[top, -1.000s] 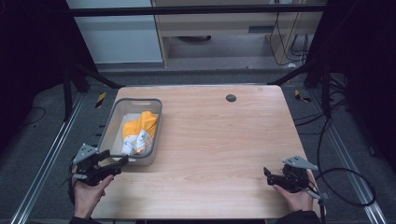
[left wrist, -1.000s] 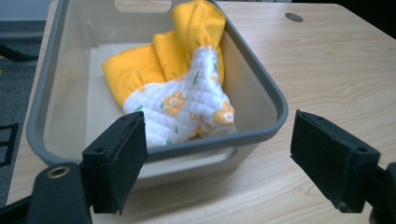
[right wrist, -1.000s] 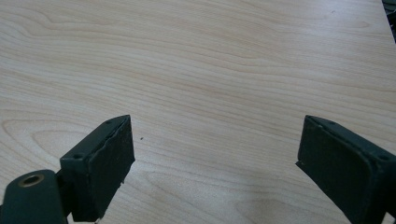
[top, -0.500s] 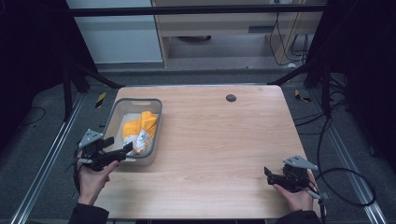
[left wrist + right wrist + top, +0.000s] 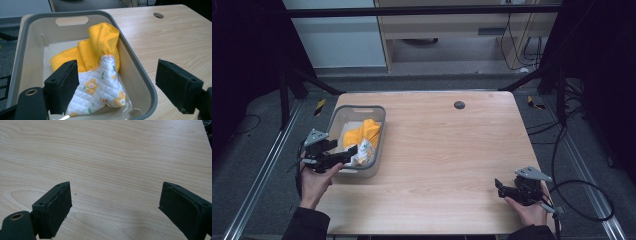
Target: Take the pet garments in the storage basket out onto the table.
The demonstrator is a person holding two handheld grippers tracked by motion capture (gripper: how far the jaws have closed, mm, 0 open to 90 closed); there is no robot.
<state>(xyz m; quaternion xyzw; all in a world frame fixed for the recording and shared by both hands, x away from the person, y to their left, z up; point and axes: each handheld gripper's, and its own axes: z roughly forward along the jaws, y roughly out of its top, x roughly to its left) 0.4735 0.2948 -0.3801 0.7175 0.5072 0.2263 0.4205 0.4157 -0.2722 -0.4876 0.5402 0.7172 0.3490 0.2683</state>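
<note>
While both tools are held low near the person's edge of the desk, the scene reads as follows:
Left tool: held in the person's left hand at the near left corner of the desk, its tips over the near rim of the grey bin; in the left gripper view its jaws stand wide apart, one black pad in front of the cloth's near left part, the other out over the bare wood beyond the bin's right wall; nothing is clamped between them
Right tool: held in the person's right hand at the near right corner, well apart from the bin; jaws wide open over bare wood, gripping nothing
Grey bin: rectangular, on the left part of the desk, long axis running from the near edge toward the far edge, with a handle slot in its far wall
Cloth: lies inside the bin, bunched up; the plain yellow part is piled toward the far end and leans on the right wall, the white quilted part with orange flowers fans out toward the near end; its long axis runs roughly along the bin's length, the narrow gathered neck pointing away from the person
Desk hole: small dark round opening near the far edge, well apart from bin and tools
</note>
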